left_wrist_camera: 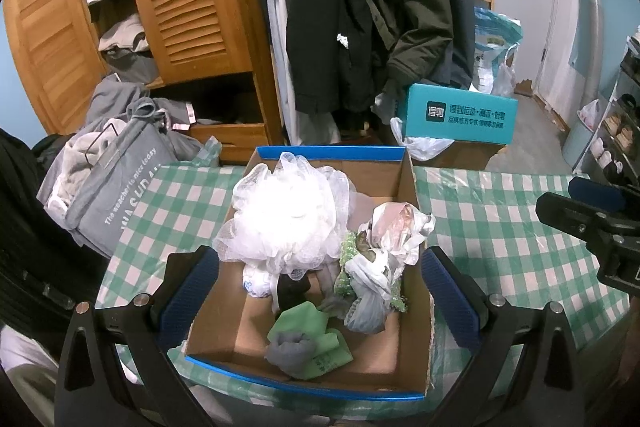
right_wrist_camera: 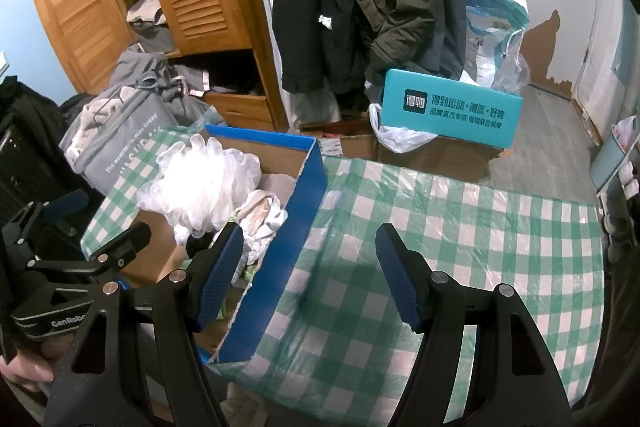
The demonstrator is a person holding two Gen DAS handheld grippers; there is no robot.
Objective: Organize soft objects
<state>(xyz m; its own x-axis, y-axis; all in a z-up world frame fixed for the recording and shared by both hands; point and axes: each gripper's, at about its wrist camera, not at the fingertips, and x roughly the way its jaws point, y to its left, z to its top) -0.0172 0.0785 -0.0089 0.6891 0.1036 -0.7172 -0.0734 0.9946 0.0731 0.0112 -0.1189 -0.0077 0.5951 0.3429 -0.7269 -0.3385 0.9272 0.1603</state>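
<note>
Filling centre frame, the blue-edged cardboard box [left_wrist_camera: 404,187] holds a white mesh bath puff [left_wrist_camera: 288,215], crumpled plastic bags [left_wrist_camera: 384,247], and a green cloth [left_wrist_camera: 312,331]. Left gripper [left_wrist_camera: 320,299] and right gripper [right_wrist_camera: 310,277] both gape empty above the green-checked tablecloth [right_wrist_camera: 460,227].

A cardboard box [left_wrist_camera: 408,187] sits on the table [left_wrist_camera: 500,227], holding a mesh bath pouf [left_wrist_camera: 288,215] at the back, crumpled plastic bags [left_wrist_camera: 384,247] to its right, and a rolled sock [left_wrist_camera: 290,351] on a cloth [left_wrist_camera: 316,327] in front. A laundry bag [left_wrist_camera: 120,179] stands left of the table, and a wardrobe [left_wrist_camera: 192,7] behind.
</note>
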